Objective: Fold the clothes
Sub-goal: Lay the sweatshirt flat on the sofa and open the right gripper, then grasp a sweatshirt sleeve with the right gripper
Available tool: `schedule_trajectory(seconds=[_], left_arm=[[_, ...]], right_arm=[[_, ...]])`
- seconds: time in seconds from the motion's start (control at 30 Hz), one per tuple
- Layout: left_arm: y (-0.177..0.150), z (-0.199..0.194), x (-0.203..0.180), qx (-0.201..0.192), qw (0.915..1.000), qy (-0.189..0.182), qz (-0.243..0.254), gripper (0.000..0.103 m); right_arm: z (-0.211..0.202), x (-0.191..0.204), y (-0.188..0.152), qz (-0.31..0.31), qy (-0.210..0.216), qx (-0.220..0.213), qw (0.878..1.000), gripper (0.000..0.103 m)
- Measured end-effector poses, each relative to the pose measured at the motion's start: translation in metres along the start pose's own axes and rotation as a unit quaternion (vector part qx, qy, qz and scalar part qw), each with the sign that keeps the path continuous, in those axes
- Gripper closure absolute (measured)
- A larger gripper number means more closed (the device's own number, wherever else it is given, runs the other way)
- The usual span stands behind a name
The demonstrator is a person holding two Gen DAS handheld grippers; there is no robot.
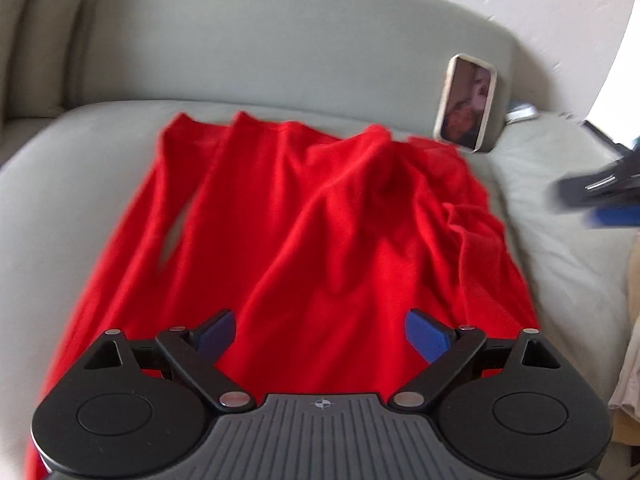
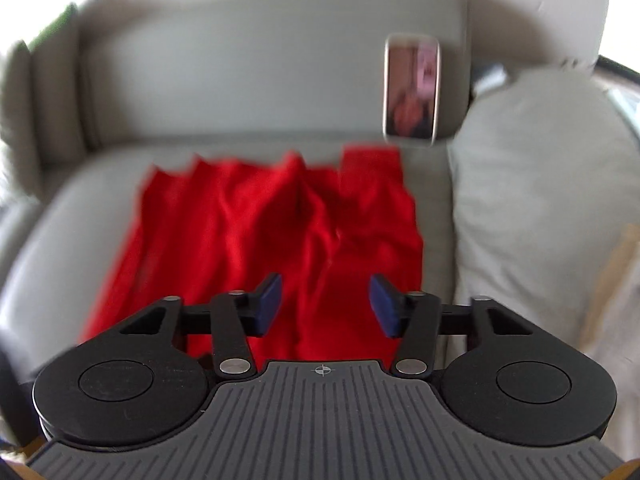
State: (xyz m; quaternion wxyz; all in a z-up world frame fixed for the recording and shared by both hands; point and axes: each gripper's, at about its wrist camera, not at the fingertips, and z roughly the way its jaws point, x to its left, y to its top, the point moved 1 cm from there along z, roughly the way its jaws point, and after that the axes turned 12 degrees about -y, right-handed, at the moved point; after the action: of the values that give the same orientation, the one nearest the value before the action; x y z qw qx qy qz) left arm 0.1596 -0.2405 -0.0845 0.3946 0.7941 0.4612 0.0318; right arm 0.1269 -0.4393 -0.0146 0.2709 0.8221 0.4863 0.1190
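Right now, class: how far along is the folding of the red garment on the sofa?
Done: the red garment lies spread, still wrinkled, on the sofa seat. In hand: nothing; left gripper and right gripper are open above it. Left: every fold.

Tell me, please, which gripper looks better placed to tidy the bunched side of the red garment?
Probably the right gripper. It is open above the red garment, close to the rumpled folds on the side nearest the pillow. The left gripper, also open, is over smoother cloth.
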Motion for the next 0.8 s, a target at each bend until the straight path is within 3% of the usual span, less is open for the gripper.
schedule_trajectory(seconds=[0.13, 0.2, 0.3, 0.4, 0.47, 0.5, 0.67, 0.8], left_arm=[[-0.005, 0.018, 0.023, 0.03, 0.9989, 0.011, -0.034, 0.014], [-0.003, 0.018, 0.03, 0.025, 0.9982, 0.003, -0.054, 0.014], [-0.002, 0.021, 0.03, 0.029, 0.9982, 0.001, -0.054, 0.014], [-0.004, 0.026, 0.024, 0.035, 0.9988, 0.004, -0.033, 0.013], [-0.005, 0.025, 0.023, 0.036, 0.999, 0.005, -0.024, 0.013], [-0.005, 0.025, 0.024, 0.036, 0.999, 0.002, -0.025, 0.013], [-0.001, 0.023, 0.028, 0.033, 0.9982, -0.02, -0.047, 0.014], [-0.001, 0.016, 0.019, 0.026, 0.9976, -0.047, -0.043, 0.018]], right_arm=[[0.06, 0.006, 0.008, 0.012, -0.011, 0.022, 1.0, 0.051], [0.075, 0.011, 0.014, 0.016, -0.011, 0.031, 0.999, 0.051], [0.09, 0.024, 0.019, -0.011, -0.021, 0.047, 0.999, 0.05], [0.105, 0.038, 0.02, -0.06, -0.061, 0.06, 0.995, 0.055], [0.11, 0.043, 0.018, -0.085, -0.101, 0.048, 0.99, 0.093], [0.109, 0.043, 0.017, -0.089, -0.114, 0.038, 0.989, 0.101], [0.071, 0.018, 0.017, -0.055, -0.129, -0.022, 0.99, 0.102], [0.009, -0.043, 0.027, 0.045, -0.134, -0.064, 0.988, 0.102]])
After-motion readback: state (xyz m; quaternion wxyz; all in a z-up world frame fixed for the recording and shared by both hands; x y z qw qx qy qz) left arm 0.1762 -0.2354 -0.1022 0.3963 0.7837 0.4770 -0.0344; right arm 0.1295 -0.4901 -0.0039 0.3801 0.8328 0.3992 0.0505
